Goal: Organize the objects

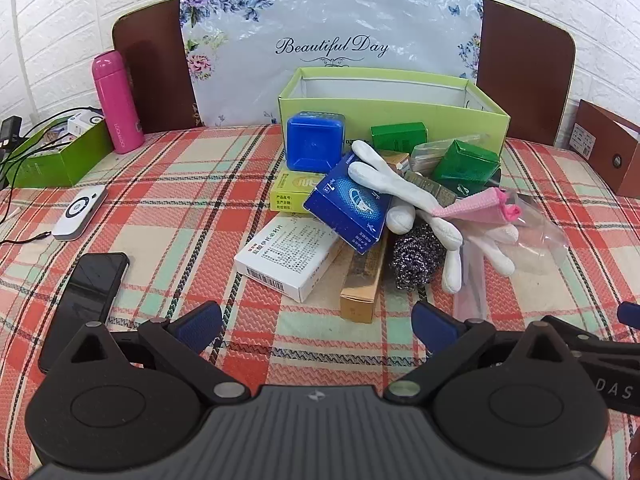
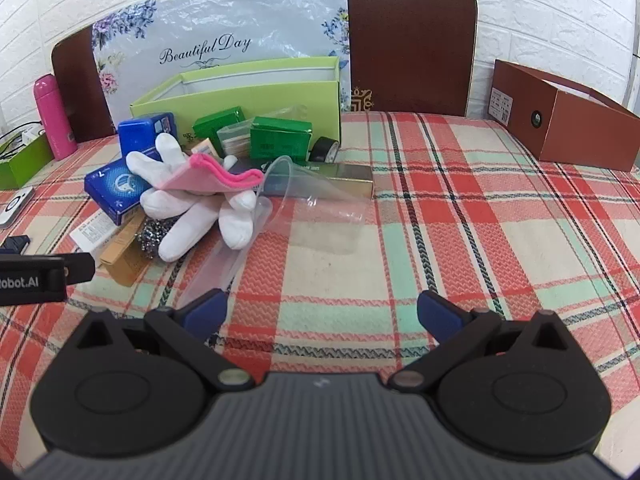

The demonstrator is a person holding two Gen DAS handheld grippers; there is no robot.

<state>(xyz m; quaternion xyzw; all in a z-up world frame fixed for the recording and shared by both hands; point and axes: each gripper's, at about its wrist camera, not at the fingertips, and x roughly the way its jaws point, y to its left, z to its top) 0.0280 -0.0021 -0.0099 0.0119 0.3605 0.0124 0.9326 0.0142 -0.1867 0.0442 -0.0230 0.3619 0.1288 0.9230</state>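
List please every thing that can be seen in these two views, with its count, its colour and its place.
open box: 1, light green, behind the pile
blue square tub: 1, blue, back left of the pile
small green boxes: 2, green, in front of the open box
blue carton: 1, blue, tilted on the pile
white carton: 1, white, front left of the pile
gold carton: 1, gold, front of the pile
gloves: a pair, it seems, white, on top
pink cloth: 1, pink, on the gloves
steel scourer: 1, silver, under the gloves
clear bag: 1, transparent, right of the pile
bottle: 1, pink, far left
phone: 1, black, near left
brown box: 1, brown, far right
left gripper: black, blue pads, open
right gripper: same, open
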